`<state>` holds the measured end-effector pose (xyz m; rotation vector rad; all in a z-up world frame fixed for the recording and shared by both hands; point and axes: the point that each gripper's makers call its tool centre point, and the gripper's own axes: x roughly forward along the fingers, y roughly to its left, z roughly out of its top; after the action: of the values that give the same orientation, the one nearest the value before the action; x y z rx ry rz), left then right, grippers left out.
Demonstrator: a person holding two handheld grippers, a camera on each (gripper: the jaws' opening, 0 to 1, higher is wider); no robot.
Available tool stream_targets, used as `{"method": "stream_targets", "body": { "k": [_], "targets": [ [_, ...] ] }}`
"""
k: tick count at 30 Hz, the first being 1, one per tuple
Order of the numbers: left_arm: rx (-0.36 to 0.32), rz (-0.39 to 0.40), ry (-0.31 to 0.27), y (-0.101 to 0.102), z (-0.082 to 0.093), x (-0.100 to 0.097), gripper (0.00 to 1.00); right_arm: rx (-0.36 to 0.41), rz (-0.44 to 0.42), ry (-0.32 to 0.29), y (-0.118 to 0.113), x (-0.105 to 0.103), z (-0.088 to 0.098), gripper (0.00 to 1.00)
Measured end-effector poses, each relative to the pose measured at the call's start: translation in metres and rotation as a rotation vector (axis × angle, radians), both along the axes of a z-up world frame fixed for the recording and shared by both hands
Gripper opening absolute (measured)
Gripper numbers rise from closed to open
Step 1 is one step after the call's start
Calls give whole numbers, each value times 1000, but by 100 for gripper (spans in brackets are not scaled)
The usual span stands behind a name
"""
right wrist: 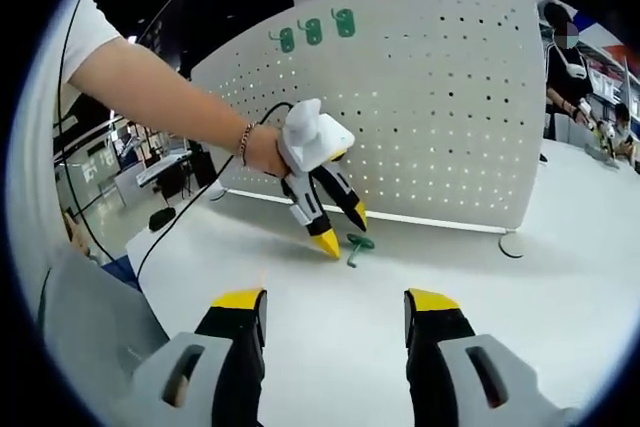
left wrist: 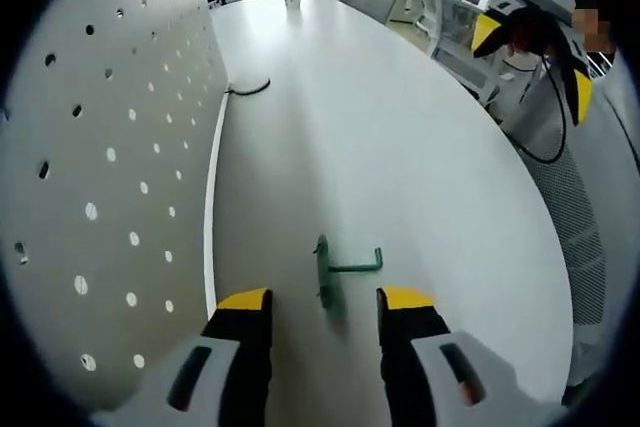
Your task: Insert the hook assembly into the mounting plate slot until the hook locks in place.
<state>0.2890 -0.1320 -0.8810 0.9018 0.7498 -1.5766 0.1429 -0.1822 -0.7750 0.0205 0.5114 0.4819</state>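
green hook (left wrist: 335, 272) lower centre, probably light, stiff | grasp flat base | left gripper (left wrist: 325, 299) open, empty | right gripper (right wrist: 337, 299) open, empty

1. Left claw (left wrist: 325, 309), rising from the bottom of the left gripper view: two black jaws with yellow tips, each set in a pale grey housing bearing a dark oval slot.
2. Right claw (right wrist: 337, 312), at the bottom of the right gripper view: the same build, black jaws capped yellow, grey moulded housings with dark oval recesses.
3. The left claw seen at the centre of the right gripper view: white boxy body, black fingers (right wrist: 325, 239) ending in yellow points, a thin black cable (right wrist: 180, 222) trailing from it.
4. The person's hand (right wrist: 265, 150) wears a beaded bracelet (right wrist: 245, 142) at the wrist; a white short sleeve (right wrist: 85, 32) shows at the upper left.
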Motion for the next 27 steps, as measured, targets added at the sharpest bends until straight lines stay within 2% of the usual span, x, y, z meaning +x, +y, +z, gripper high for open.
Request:
{"method": "stream_targets", "body": {
  "k": [11,20,27],
  "targets": [
    [-29,46,-4,-3,0,-1,28,4,0,-2,0,0,1,52],
    [-34,68,-32,-1,0,-4,14,3,8,-2,2,0,1,52],
    [-45,111,-41,-1,0,-1,10,10,4,-4,1,-1,2,52]
  ]
}}
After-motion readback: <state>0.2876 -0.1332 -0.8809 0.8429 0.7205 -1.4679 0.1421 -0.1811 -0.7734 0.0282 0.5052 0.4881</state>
